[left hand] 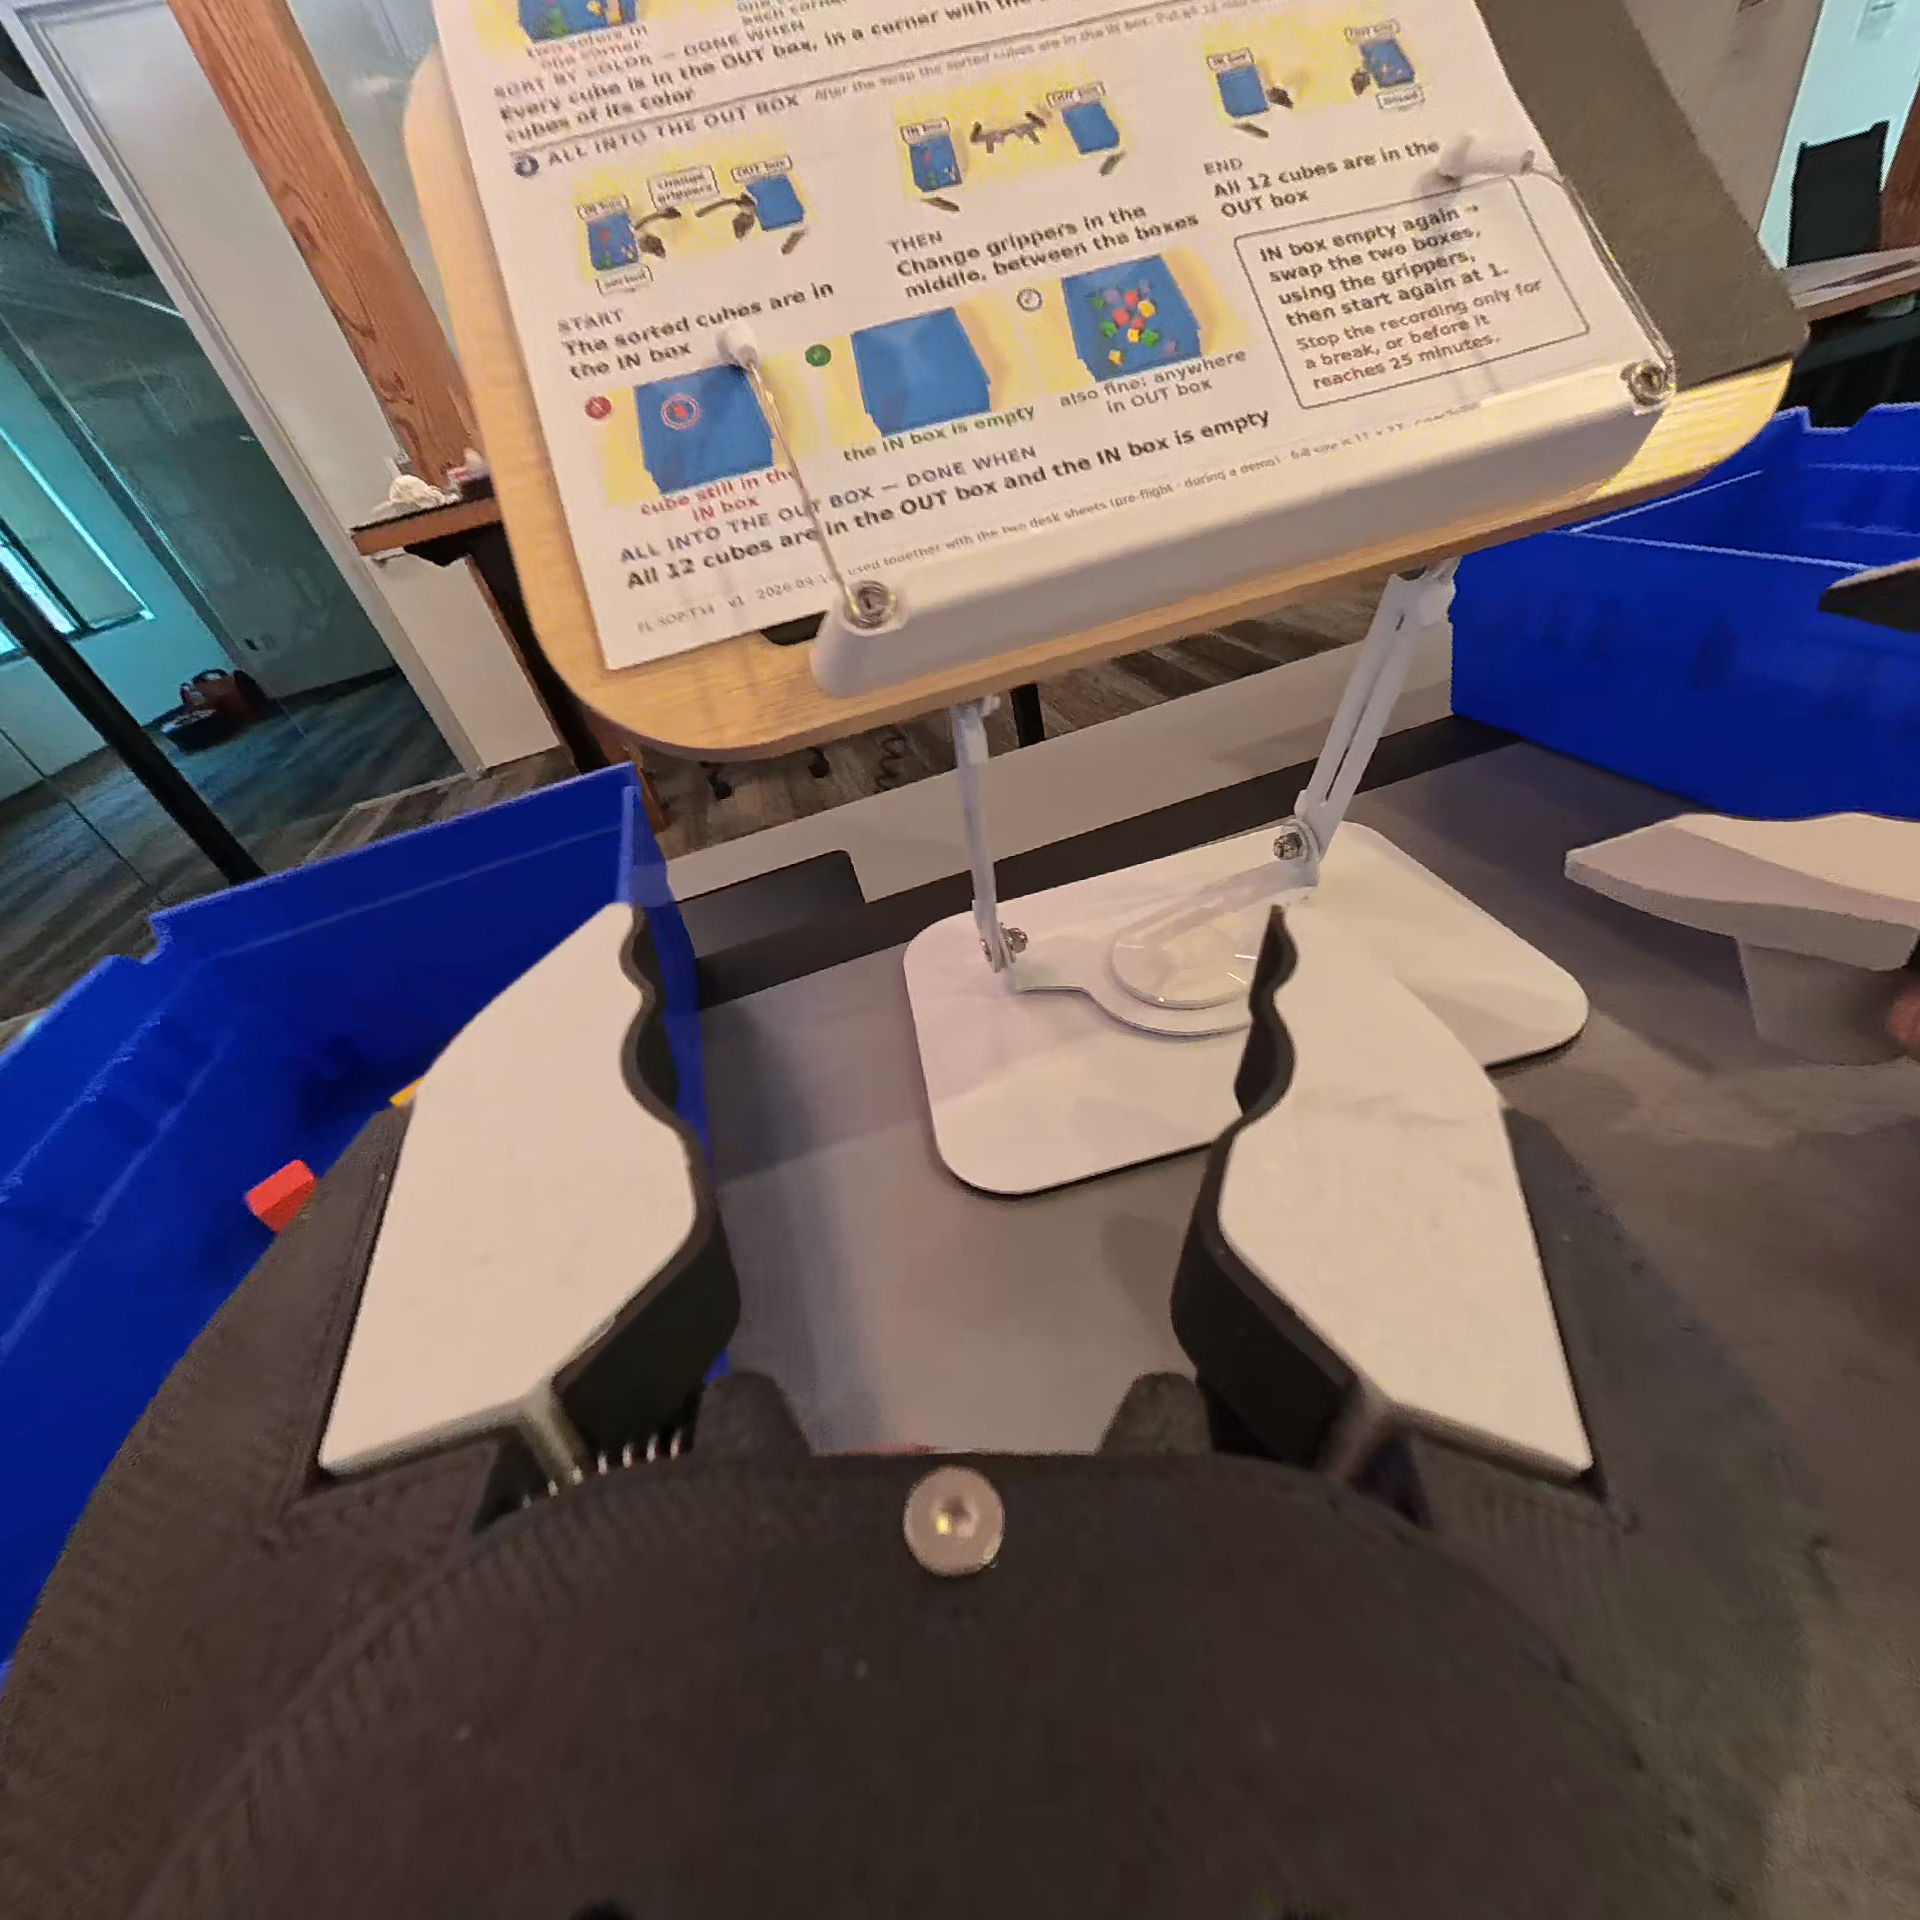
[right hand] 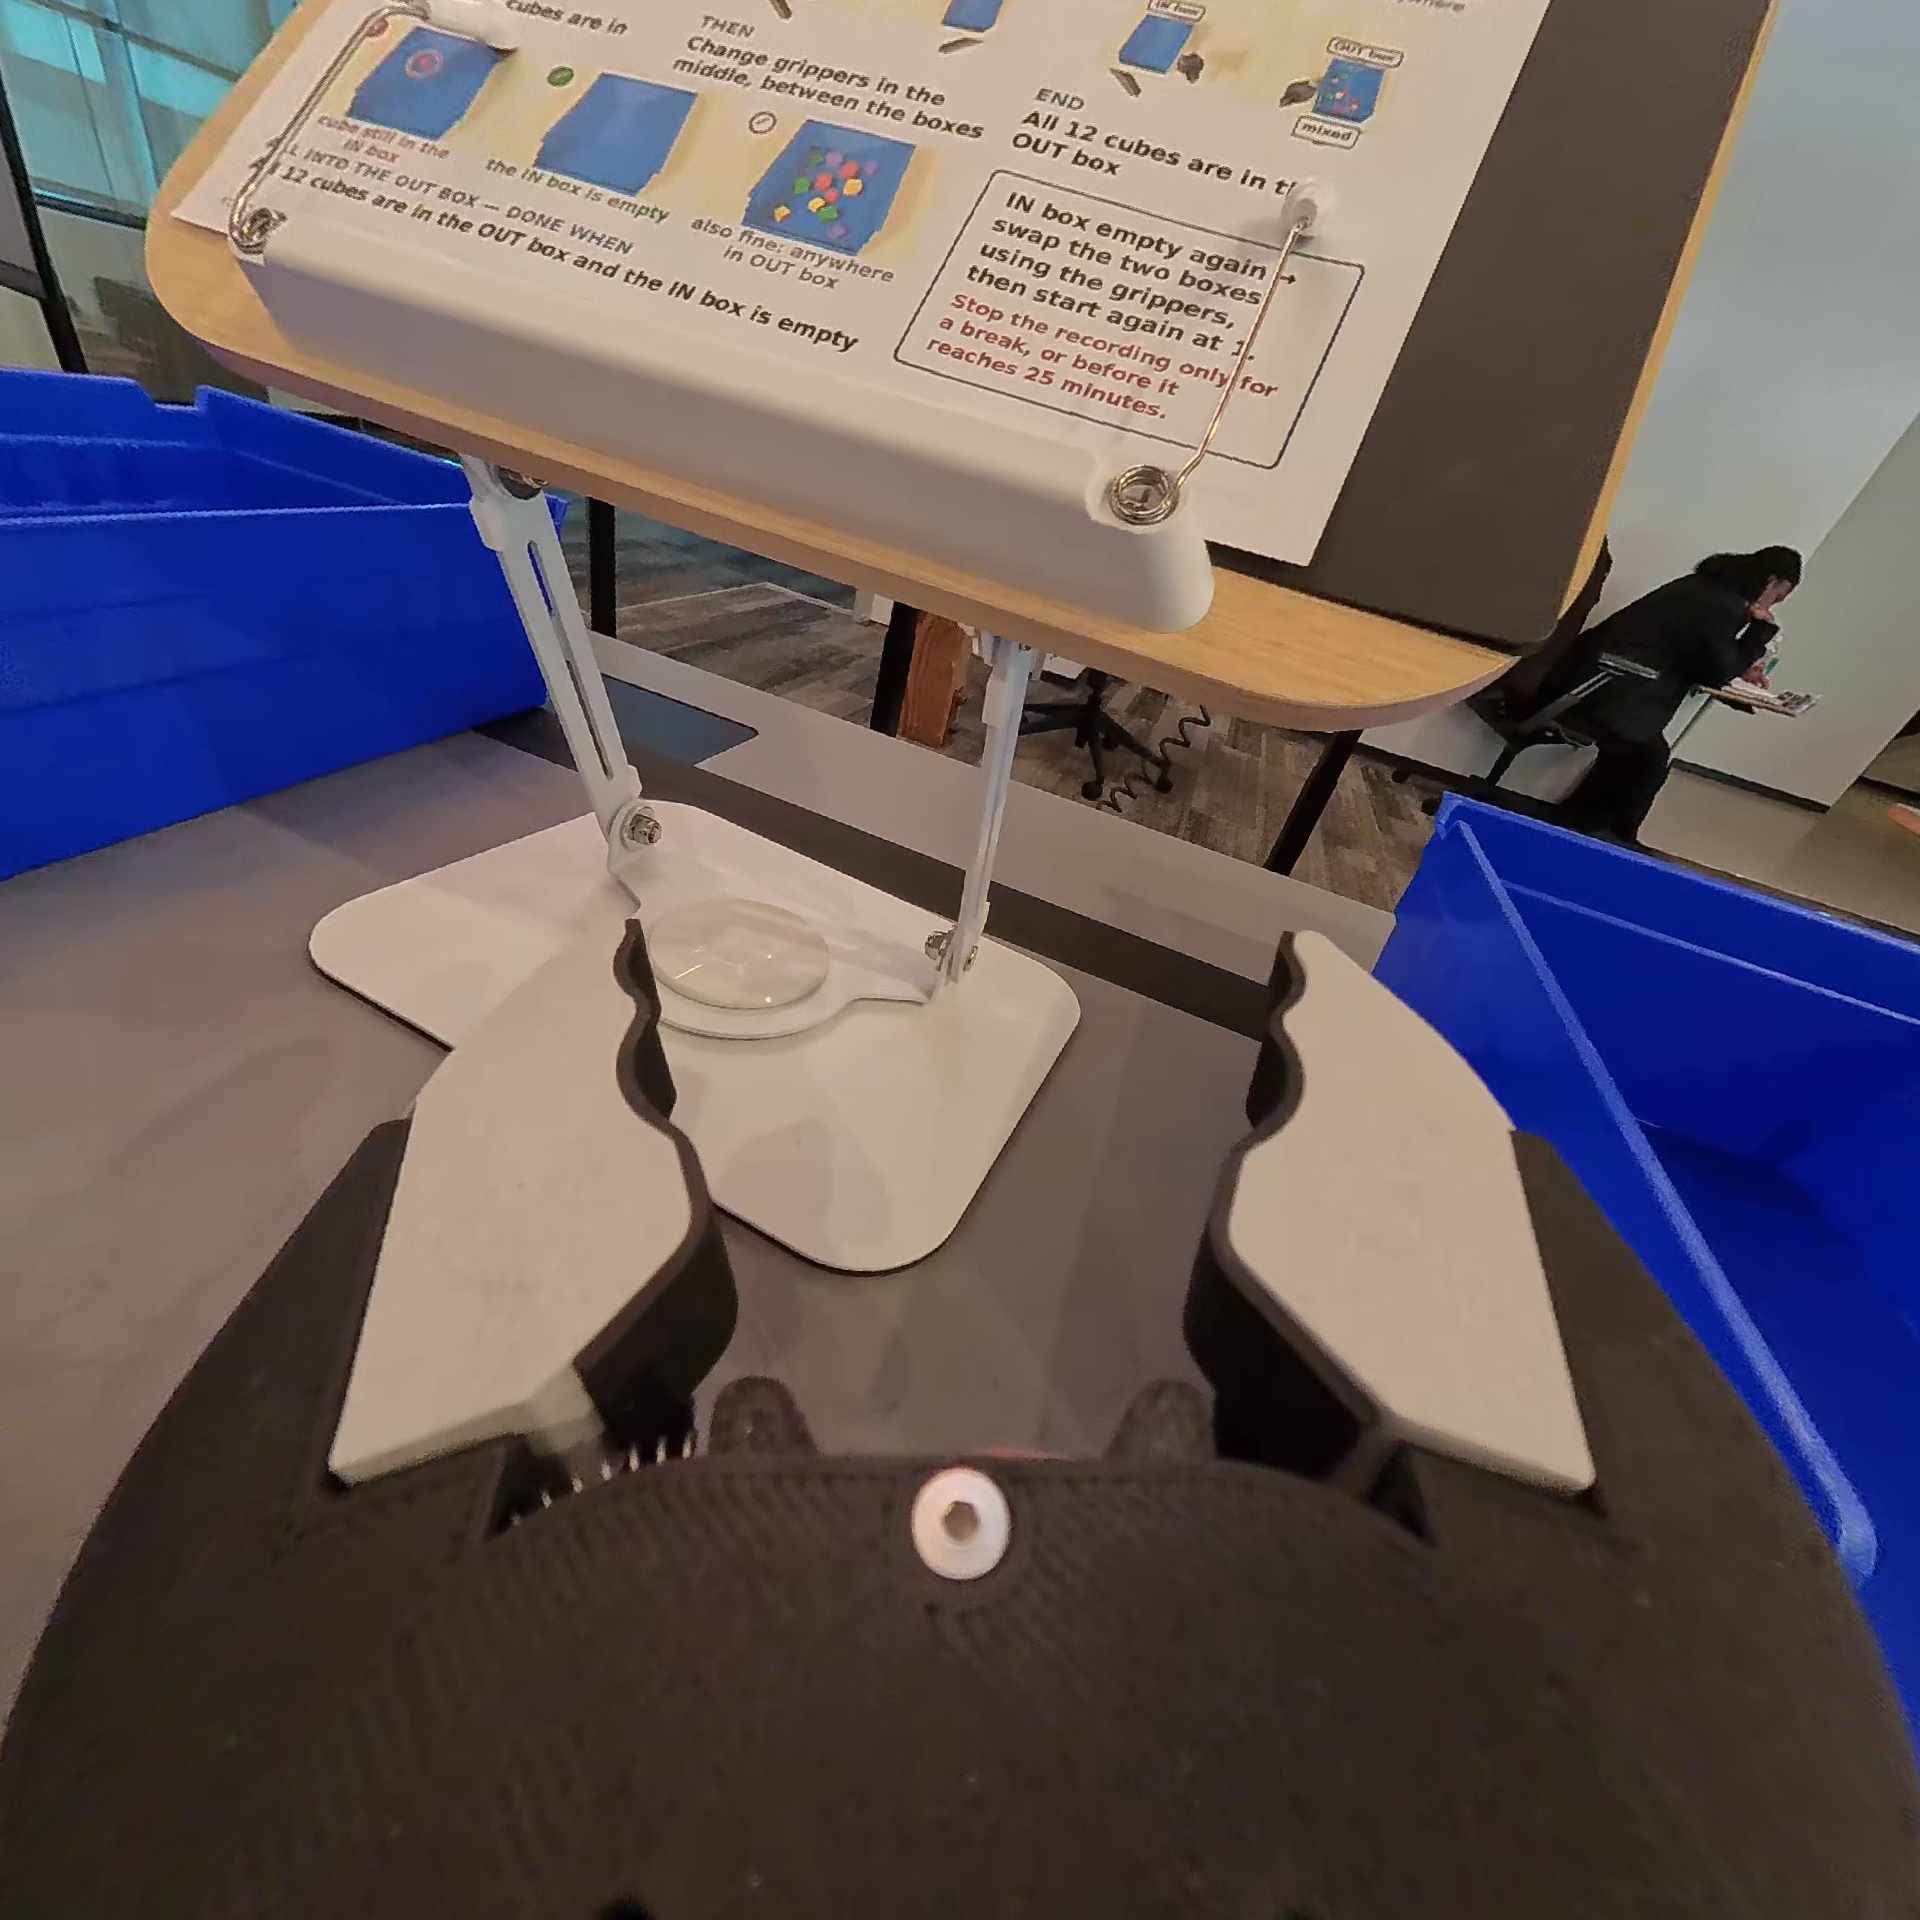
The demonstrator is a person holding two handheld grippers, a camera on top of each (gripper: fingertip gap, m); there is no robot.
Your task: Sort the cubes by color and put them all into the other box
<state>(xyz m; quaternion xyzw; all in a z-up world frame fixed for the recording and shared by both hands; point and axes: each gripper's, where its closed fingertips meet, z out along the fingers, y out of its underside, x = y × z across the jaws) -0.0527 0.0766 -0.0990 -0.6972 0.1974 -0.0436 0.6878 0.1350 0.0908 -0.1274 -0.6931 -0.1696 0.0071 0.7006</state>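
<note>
**Both grippers empty between the two blue bins**

Left blue bin [left hand: 260,1039]: sits at the left; a red cube [left hand: 281,1193] lies inside, partly hidden. Left gripper [left hand: 951,940]: jaws spread, nothing held, above the grey table [left hand: 935,1330]. White document stand [right hand: 883,1143]: centred at the far side, carrying a printed instruction sheet [right hand: 831,208]. Right gripper [right hand: 956,945]: jaws apart, empty. Right blue bin [right hand: 1662,1039]: at the right; its contents are out of view.

Both wrist cameras look forward along their own fingers, low and close over the grey surface [left hand: 831,1091]. Both views share the white document stand [left hand: 1195,1039] [right hand: 883,1143] at centre frame. The left view keeps a blue box [left hand: 260,1039] at left; the right view has another blue box [right hand: 1662,1091] at right.
</note>
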